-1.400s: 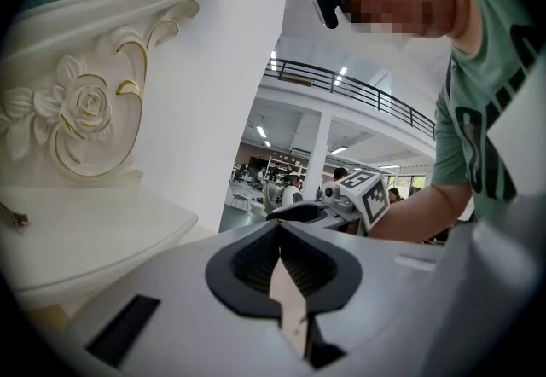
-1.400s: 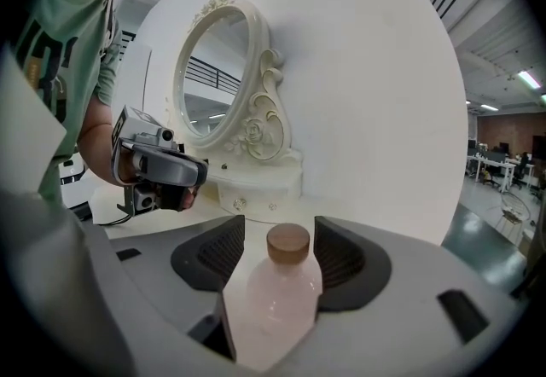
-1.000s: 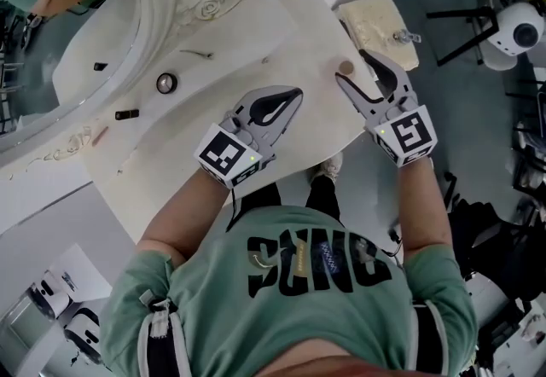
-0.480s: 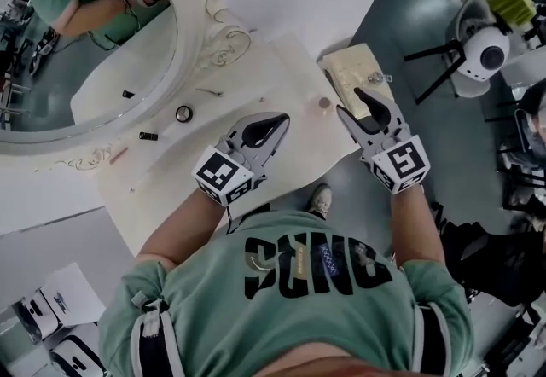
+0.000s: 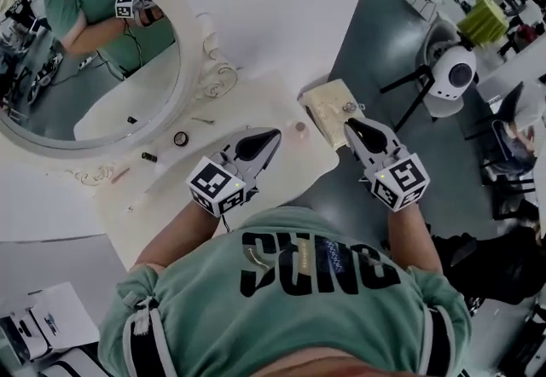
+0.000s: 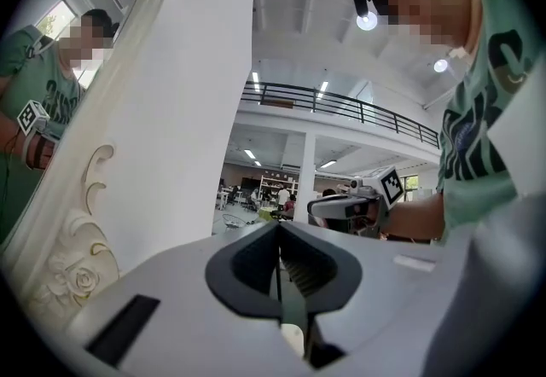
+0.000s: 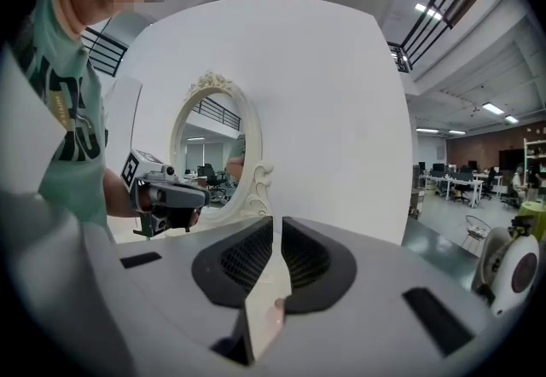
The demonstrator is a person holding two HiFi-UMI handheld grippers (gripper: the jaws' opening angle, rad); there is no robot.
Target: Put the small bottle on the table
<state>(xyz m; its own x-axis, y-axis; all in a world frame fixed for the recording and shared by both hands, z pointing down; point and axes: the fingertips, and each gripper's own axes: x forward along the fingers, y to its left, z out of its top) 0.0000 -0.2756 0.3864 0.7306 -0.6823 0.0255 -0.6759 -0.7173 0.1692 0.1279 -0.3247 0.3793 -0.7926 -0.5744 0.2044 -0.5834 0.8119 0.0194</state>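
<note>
Judging from how things lie, we take the placing as done. Over the counter (image 5: 162, 188) hover the left tool (image 5: 275, 133), clenched on nothing, and the right tool (image 5: 351, 125), whose jaws have just been closing with nothing between them, while the bottle (image 5: 300, 128) stands free near the counter's right edge, touched by neither. Next we need only keep both tools clear of it.
</note>
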